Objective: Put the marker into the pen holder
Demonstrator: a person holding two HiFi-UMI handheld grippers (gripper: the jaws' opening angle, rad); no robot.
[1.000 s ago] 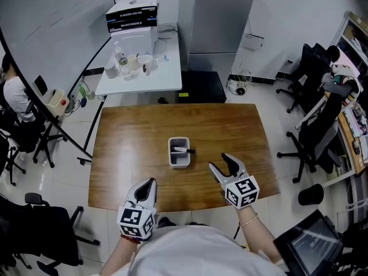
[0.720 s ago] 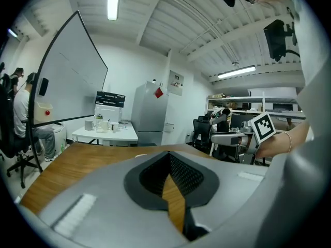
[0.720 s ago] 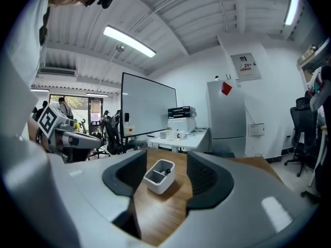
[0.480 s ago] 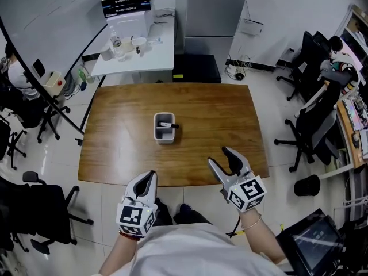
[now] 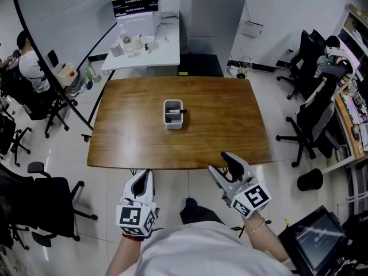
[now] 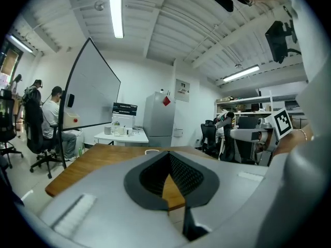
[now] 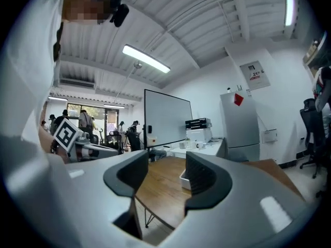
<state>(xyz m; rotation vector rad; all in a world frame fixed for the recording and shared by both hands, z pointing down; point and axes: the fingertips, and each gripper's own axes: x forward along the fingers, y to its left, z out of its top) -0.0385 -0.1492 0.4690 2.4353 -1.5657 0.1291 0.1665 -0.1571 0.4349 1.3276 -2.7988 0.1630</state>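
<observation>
- While the person is standing back from the near edge of the wooden table [image 5: 230, 125], both grippers are hovering over the floor, well apart from the pen holder [image 5: 173, 124].
- The pen holder, a small white box, is sitting upright near the middle of the table.
- The marker [image 5: 174, 112] is lying inside the pen holder, with its dark end poking over the right rim.
- The left gripper [image 5: 144, 175] is pointing toward the table with its jaws pressed together at the tips, and nothing is being pinched between them.
- The right gripper [image 5: 221, 162] is pointing over the table's near edge with its jaws spread and closing. Nothing is sitting between them, and only the table top and a corner of the pen holder are showing beyond the gap.
- A white side table [image 5: 144, 59] is standing beyond the far edge, carrying a black-and-white box [image 5: 135, 2] and a few small bottles and cups.
- Office chairs [image 5: 313, 119] are standing to the right, and a seated person [image 5: 29, 65] is showing at the far left.
</observation>
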